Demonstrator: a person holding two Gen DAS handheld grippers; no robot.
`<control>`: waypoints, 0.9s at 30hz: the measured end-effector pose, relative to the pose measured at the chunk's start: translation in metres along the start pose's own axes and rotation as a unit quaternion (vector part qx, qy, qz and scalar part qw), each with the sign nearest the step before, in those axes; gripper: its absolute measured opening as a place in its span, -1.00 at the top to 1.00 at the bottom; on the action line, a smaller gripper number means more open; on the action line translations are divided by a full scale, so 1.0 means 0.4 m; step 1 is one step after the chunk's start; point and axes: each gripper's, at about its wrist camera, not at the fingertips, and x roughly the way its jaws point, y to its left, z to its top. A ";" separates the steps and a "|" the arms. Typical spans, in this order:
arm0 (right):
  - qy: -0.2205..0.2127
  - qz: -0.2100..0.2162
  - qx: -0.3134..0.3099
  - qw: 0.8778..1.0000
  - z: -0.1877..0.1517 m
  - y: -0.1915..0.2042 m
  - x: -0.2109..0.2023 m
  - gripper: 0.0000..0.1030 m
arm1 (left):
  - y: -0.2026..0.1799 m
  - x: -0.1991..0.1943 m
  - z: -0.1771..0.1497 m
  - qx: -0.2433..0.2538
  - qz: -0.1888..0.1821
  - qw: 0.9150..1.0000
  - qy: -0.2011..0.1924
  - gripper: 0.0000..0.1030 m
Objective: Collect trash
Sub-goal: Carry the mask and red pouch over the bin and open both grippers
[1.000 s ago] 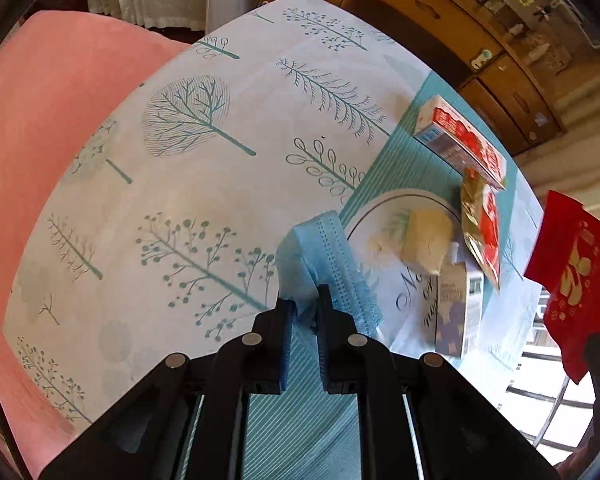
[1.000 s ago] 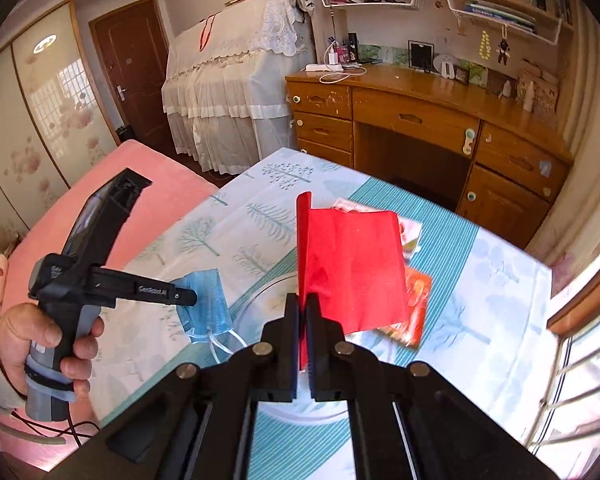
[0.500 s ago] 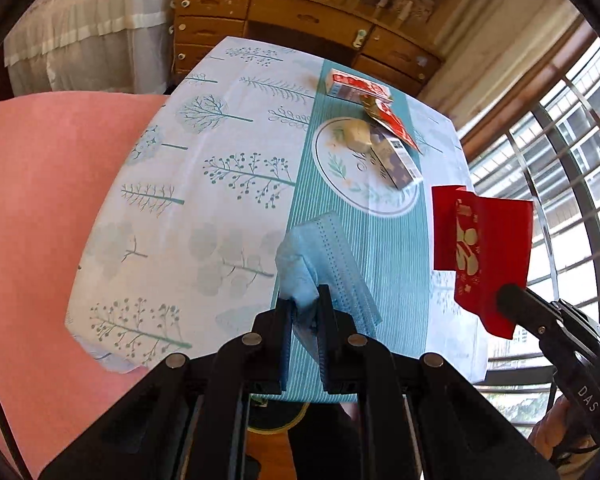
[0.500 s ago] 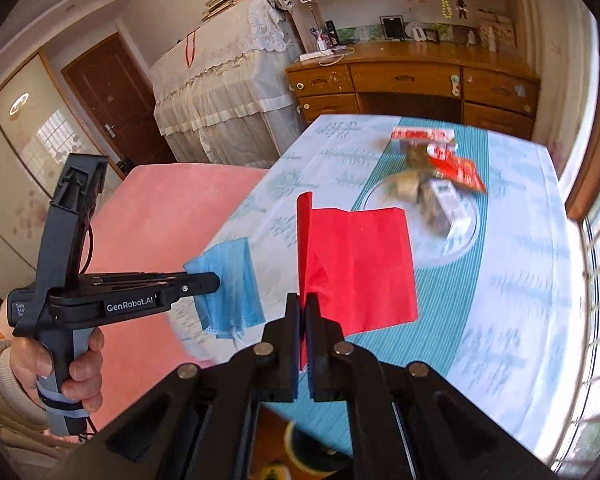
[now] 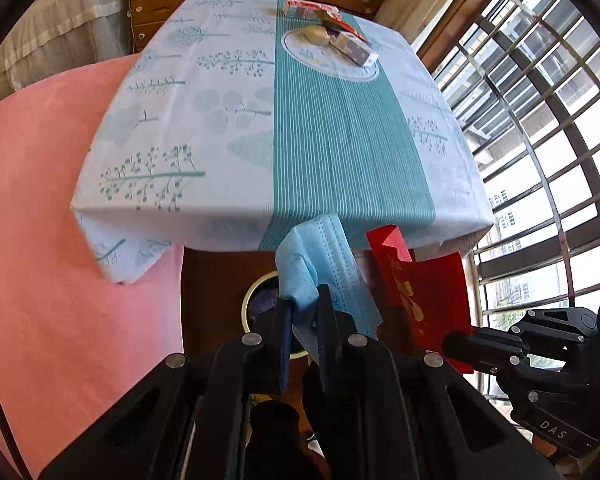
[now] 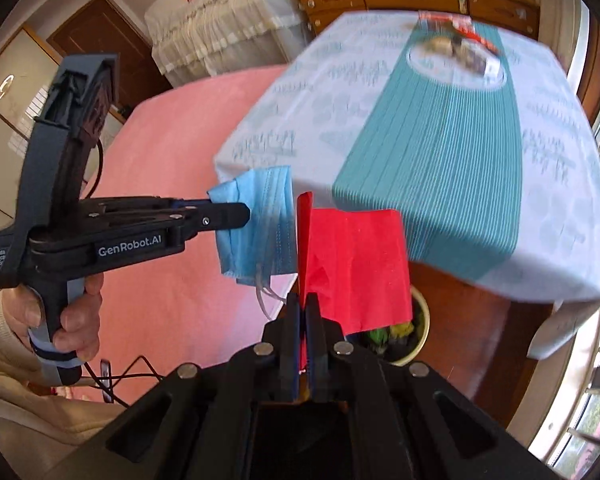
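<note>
Clamping the blue face mask [image 5: 323, 272], the left gripper [image 5: 304, 312] held it off the table [image 5: 236, 120] edge — long axis toward 12 o'clock. The right gripper [image 6: 303, 312] pinched the red envelope [image 6: 356, 268] upright — at 3 o'clock beside it.

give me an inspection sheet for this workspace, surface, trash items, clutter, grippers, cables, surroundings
Surface: table under a tree-print cloth with a teal stripe.
Job's things: blue face mask and red paper held off the table's near edge; bin on the floor below.
Clutter: boxes and wrappers at the far end.
Grippers: left gripper shut on the mask; right gripper shut on the red paper.
Cables: black cable under the left hand.
Surroundings: pink bed, wooden dresser, barred window.
</note>
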 end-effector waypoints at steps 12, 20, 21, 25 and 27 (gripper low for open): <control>0.073 -0.003 0.083 0.994 -0.205 -0.244 0.389 0.95 | -0.007 0.432 -0.221 -0.037 0.015 0.997 0.071 0.82; 0.093 0.014 0.137 0.986 -0.257 -0.440 0.714 0.94 | 0.064 0.793 -0.270 -0.059 0.052 0.994 0.074 0.79; 0.094 0.014 0.139 0.986 -0.258 -0.457 0.744 0.91 | 0.074 0.824 -0.277 -0.062 0.053 0.994 0.075 0.75; 0.106 0.007 0.155 0.982 -0.266 -0.509 0.851 0.83 | 0.108 0.935 -0.292 -0.069 0.069 0.992 0.084 0.17; 0.116 0.001 0.156 0.981 -0.273 -0.521 0.886 0.72 | 0.120 0.967 -0.295 -0.077 0.072 0.990 0.088 -0.21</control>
